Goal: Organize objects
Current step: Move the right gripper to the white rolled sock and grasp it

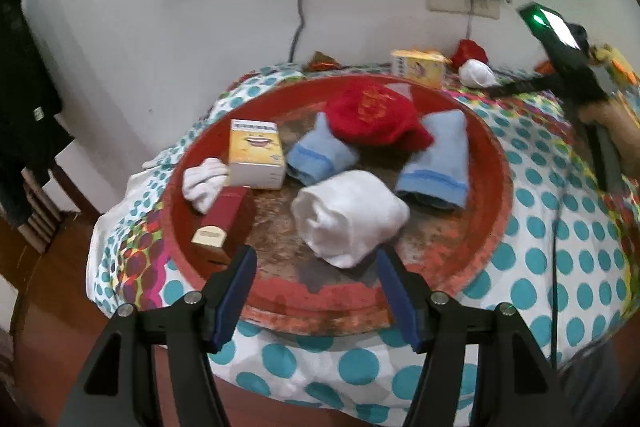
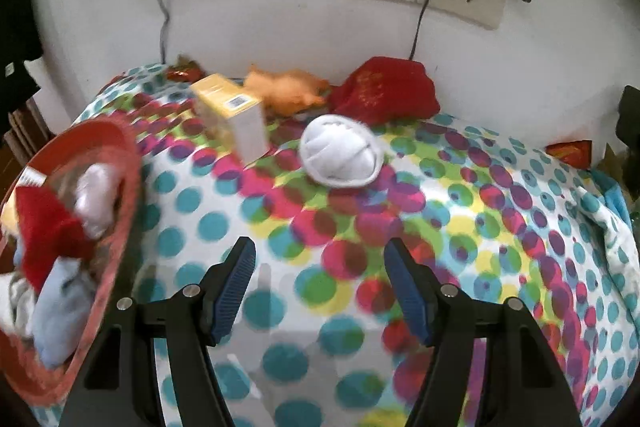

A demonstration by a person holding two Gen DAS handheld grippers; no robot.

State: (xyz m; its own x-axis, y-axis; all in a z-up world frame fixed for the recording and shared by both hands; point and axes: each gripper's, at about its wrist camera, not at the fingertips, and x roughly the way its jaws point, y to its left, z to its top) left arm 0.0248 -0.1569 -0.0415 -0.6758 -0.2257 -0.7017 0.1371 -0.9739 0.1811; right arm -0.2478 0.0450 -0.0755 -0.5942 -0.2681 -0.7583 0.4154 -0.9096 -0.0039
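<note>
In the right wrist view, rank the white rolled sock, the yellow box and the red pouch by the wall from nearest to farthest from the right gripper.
1. White rolled sock: on the dotted cloth, ahead of the right gripper, nearest.
2. Yellow box: farther back, to the left.
3. Red pouch: at the back against the wall, slightly right, farthest.

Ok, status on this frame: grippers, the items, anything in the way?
Left gripper open, empty, over red tray. Right gripper open, empty, facing white sock ball on the polka-dot cloth. Path clear.
</note>
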